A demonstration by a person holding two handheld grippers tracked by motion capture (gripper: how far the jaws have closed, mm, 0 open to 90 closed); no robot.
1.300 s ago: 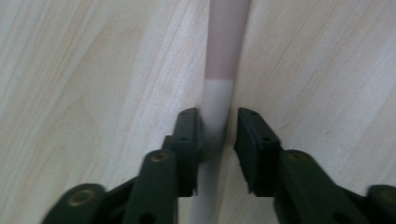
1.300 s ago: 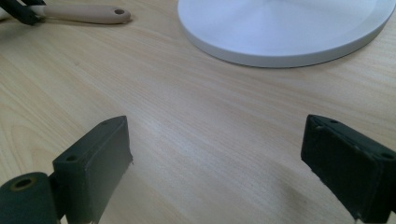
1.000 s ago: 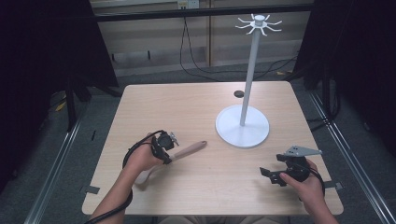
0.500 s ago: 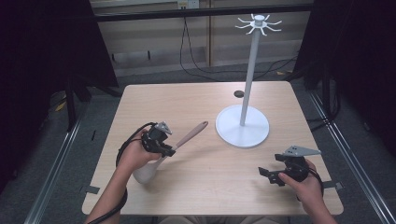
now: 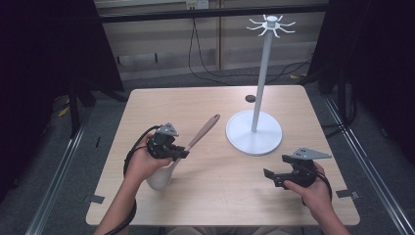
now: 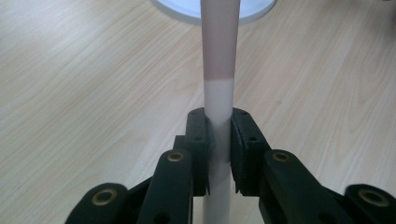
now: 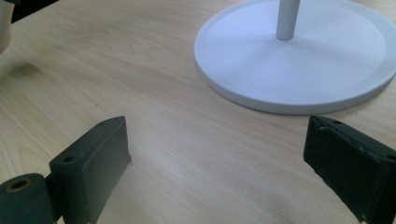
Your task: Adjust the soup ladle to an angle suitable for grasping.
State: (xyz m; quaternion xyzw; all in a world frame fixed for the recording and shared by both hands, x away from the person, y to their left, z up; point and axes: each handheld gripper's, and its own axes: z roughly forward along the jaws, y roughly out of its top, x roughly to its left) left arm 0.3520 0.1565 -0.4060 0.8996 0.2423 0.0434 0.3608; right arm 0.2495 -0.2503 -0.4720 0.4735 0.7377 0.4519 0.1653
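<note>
- My left gripper (image 5: 177,152) clamps the spoon (image 5: 188,144) mid-handle, above the counter (image 5: 220,196) at 8 o'clock of the stand (image 5: 254,132).
- Light, stiff, smooth handle; bowl-heavy, may pivot.
- Right gripper (image 5: 274,177) gapes empty.

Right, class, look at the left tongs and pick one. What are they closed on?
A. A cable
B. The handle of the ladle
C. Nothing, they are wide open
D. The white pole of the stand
B: in the left gripper view the left tongs press from both sides on the white part of the ladle handle, whose pink end points toward the stand.
</note>
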